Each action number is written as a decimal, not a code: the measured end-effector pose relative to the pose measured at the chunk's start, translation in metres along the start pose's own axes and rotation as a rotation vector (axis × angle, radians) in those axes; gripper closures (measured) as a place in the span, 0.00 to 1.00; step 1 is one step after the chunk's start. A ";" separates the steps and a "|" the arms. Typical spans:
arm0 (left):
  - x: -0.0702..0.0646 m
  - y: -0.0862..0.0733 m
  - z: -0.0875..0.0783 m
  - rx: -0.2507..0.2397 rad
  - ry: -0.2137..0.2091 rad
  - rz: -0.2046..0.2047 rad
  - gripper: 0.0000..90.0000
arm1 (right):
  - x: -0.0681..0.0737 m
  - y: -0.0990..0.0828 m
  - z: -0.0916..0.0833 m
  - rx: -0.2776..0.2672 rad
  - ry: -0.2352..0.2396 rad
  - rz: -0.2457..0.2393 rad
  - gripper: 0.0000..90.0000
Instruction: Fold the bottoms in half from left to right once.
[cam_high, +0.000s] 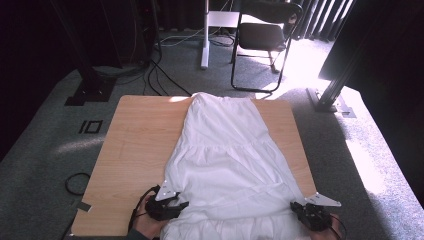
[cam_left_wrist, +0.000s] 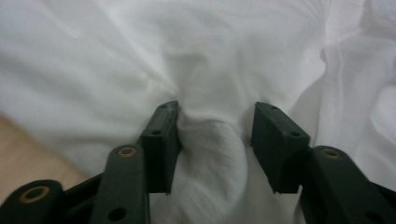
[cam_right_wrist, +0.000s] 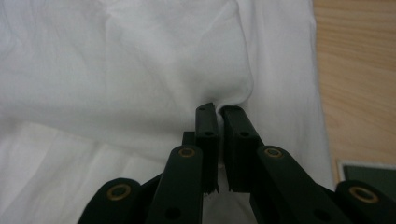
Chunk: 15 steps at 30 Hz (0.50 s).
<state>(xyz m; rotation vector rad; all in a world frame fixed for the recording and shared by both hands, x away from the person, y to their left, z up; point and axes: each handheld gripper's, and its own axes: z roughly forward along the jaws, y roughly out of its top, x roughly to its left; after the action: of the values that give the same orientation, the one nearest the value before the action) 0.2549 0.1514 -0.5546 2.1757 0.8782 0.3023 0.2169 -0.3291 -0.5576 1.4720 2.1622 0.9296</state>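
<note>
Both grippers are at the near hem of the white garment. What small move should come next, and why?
Probably finish closing the left gripper. Its jaws stand apart around a bunched fold of the white garment, touching it on one side only, while the right gripper is already pinched shut on the hem. With both corners gripped, the hem could then be lifted evenly.

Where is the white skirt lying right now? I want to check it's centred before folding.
In the high view the white skirt lies lengthwise down the middle of the wooden table, its near hem between the left gripper and right gripper.

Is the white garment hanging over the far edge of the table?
No, the white garment ends before the far edge of the table.
</note>
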 end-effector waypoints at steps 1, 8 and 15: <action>0.000 0.000 0.000 0.000 0.000 0.000 0.64 | 0.000 0.000 0.000 0.000 0.000 0.000 0.94; 0.025 0.016 0.014 -0.004 0.073 0.000 0.74 | 0.000 0.022 0.023 -0.020 -0.022 -0.018 0.94; 0.059 0.028 0.019 0.013 0.124 -0.019 0.75 | -0.005 0.044 0.042 -0.025 -0.010 -0.014 0.94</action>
<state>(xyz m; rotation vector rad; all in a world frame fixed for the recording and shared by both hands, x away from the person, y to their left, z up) 0.3210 0.1664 -0.5508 2.1783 0.9715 0.4270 0.2747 -0.3103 -0.5576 1.4450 2.1436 0.9388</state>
